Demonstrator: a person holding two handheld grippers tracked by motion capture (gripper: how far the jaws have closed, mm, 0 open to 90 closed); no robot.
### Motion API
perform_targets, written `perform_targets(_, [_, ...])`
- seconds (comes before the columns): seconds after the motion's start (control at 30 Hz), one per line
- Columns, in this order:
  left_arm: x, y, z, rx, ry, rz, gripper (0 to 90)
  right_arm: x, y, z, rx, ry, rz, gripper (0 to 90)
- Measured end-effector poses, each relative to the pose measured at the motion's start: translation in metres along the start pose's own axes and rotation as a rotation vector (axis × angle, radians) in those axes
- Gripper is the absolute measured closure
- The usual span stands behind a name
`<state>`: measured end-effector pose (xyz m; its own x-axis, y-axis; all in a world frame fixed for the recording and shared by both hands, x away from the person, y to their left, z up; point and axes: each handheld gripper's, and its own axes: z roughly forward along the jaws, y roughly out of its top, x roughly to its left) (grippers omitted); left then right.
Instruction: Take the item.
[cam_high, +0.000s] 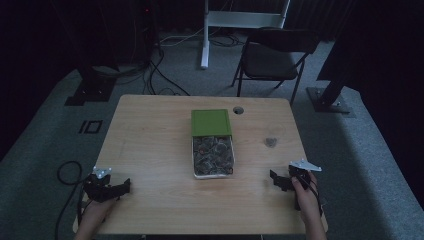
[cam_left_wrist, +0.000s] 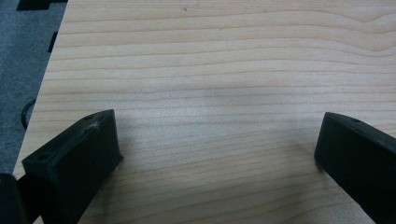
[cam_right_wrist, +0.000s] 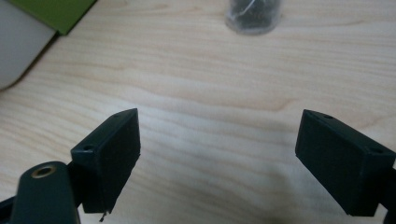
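White tray (cam_high: 213, 172) packed with dark wrapped pieces sits at the centre of the wooden surface (cam_high: 150, 140), its green lid (cam_high: 210, 122) slid back toward twelve o'clock. A small dark wrapped piece (cam_high: 271, 142) lies alone at about three o'clock from the tray, well apart. Left claw (cam_high: 120, 189) rests at seven o'clock, jaws spread wide over bare wood. Right claw (cam_high: 278, 181) sits at five o'clock, jaws likewise spread, holding nothing.
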<state>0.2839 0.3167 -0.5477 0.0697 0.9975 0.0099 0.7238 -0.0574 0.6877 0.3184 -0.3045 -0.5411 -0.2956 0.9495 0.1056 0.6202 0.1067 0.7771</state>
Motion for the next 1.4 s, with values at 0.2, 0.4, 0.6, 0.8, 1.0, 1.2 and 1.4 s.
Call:
perform_targets(0.2, [0.000, 0.000, 0.000, 0.000, 0.000, 0.000, 0.5, 0.002, -0.010, 0.000, 0.017, 0.004, 0.000, 14.1])
perform_targets(0.4, [0.000, 0.000, 0.000, 0.000, 0.000, 0.000, 0.5, 0.007, -0.016, -0.003, 0.029, 0.010, 0.000, 14.1])
perform_targets(0.6, [0.000, 0.000, 0.000, -0.001, 0.000, 0.000, 0.5, 0.010, -0.021, -0.008, 0.045, -0.020, -0.020, 14.0])
perform_targets(0.8, [0.000, 0.000, 0.000, 0.000, 0.000, 0.000, 0.5, 0.016, -0.030, -0.016, 0.074, -0.050, -0.063, 13.7])
perform_targets(1.0, [0.000, 0.000, 0.000, 0.000, 0.000, 0.000, 0.5, 0.019, -0.035, -0.021, 0.079, -0.064, -0.070, 13.4])
perform_targets(1.2, [0.000, 0.000, 0.000, -0.001, 0.000, 0.000, 0.5, 0.019, -0.036, -0.022, 0.080, -0.064, -0.066, 13.2])
perform_targets(1.4, [0.000, 0.000, 0.000, 0.000, 0.000, 0.000, 0.5, 0.019, -0.036, -0.022, 0.080, -0.064, -0.067, 13.1])
